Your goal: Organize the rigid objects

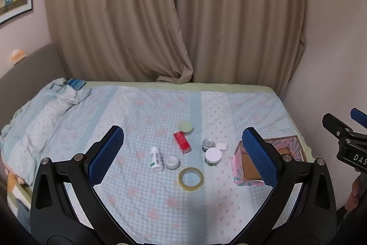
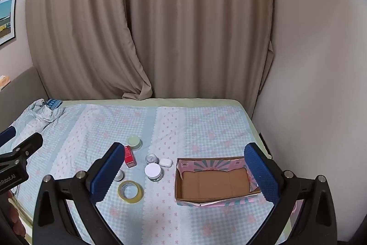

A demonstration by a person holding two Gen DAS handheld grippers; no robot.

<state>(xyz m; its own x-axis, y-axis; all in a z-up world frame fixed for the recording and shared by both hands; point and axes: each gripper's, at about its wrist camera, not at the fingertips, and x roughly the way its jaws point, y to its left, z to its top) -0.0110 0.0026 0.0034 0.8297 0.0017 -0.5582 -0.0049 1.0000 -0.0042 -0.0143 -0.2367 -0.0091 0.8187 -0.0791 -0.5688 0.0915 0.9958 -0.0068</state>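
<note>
— Both grippers hang over the bed with nothing in them. The left gripper (image 1: 183, 153) has its jaws spread wide, and so does the right gripper (image 2: 183, 171).

— What's nearest them?

— The yellowish ring of clear tape (image 1: 191, 179), lying flat on the blue checked bedspread (image 1: 142, 112). Light and stiff, I'd say; pinch across one wall of the ring, since the whole ring looks wide for the jaws.

— Then?

— The white plastic pill bottle with a green label (image 1: 156, 159), on its side beside a small grey-white round pot (image 1: 172, 162). The bottle would probably roll, so grip across its body. Right of them, a white-lidded round jar (image 1: 213, 156) stands upright; possibly glass, heavier, smooth, so take it squarely by the sides.

— Further back?

— A small silver tin (image 1: 208, 144) and a white rounded case (image 1: 221, 146), both slick-looking and low. Then the red carton (image 1: 182, 142), light and crushable, best held across its narrow faces, and the pale green lidded pot (image 1: 185, 127) farthest.

— Where would they go?

— Likely the open pink patterned cardboard box (image 2: 213, 183) to the right, still empty.
</note>
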